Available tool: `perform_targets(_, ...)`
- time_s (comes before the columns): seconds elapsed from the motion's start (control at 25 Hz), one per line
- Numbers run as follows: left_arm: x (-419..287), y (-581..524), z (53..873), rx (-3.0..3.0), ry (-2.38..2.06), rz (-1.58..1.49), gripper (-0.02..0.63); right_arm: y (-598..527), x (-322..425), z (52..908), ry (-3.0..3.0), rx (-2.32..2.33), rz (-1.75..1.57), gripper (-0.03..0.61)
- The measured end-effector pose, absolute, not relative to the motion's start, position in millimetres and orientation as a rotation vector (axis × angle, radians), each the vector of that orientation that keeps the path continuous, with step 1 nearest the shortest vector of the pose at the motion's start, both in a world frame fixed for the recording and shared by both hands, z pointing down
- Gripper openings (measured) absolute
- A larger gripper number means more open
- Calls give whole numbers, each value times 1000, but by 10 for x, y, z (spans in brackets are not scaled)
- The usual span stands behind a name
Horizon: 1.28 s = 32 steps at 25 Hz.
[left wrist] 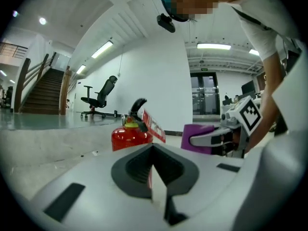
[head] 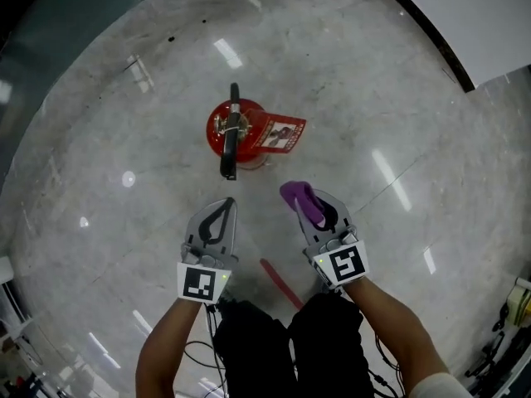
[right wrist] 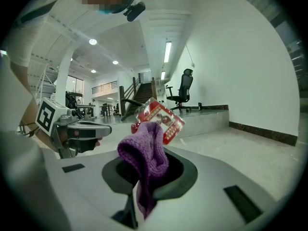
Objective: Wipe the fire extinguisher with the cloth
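A red fire extinguisher (head: pixel 236 131) stands upright on the pale stone floor, its black handle on top and a red tag (head: pixel 282 133) hanging to its right. My left gripper (head: pixel 225 203) hovers just below it in the head view, shut with nothing in it. My right gripper (head: pixel 305 199) is beside it, shut on a purple cloth (head: pixel 302 198) that bulges out of its tips. The left gripper view shows the extinguisher (left wrist: pixel 128 135) ahead and the cloth (left wrist: pixel 194 136) at the right. In the right gripper view the cloth (right wrist: pixel 147 161) droops over the jaws and hides most of the extinguisher; the tag (right wrist: pixel 161 117) shows.
A red line (head: pixel 278 282) is marked on the floor near the person's legs. A white wall with a dark baseboard (head: pixel 431 33) runs across the upper right. An office chair (left wrist: pixel 99 98) and a staircase (left wrist: pixel 41 91) stand far off. Cables hang by the legs.
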<state>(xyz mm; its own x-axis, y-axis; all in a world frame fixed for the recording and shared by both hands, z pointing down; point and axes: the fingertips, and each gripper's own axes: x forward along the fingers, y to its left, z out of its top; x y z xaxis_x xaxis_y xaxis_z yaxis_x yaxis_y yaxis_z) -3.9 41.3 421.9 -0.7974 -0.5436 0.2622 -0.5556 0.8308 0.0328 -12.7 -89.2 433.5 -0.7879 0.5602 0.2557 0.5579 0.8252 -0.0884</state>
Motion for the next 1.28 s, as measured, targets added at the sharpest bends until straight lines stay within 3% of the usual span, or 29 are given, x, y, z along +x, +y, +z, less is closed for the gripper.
perform_targets(0.4, -296, 379, 5124, 956, -2805, 248, 3, -904, -754, 6163, -2693, -768, 56, 58)
perform_targets(0.52, -313, 431, 5168, 937, -2857, 138, 3, -936, -887, 6498, -2678, -728, 79, 58)
perform_targets(0.72, -307, 505, 5201, 902, -2882, 48, 3, -856, -961, 6874, -2612, -681, 100, 58)
perform_targets(1.28, -10, 507, 5024, 990, -2880, 151, 3, -624, -1253, 7305, -2549, -570, 301, 58)
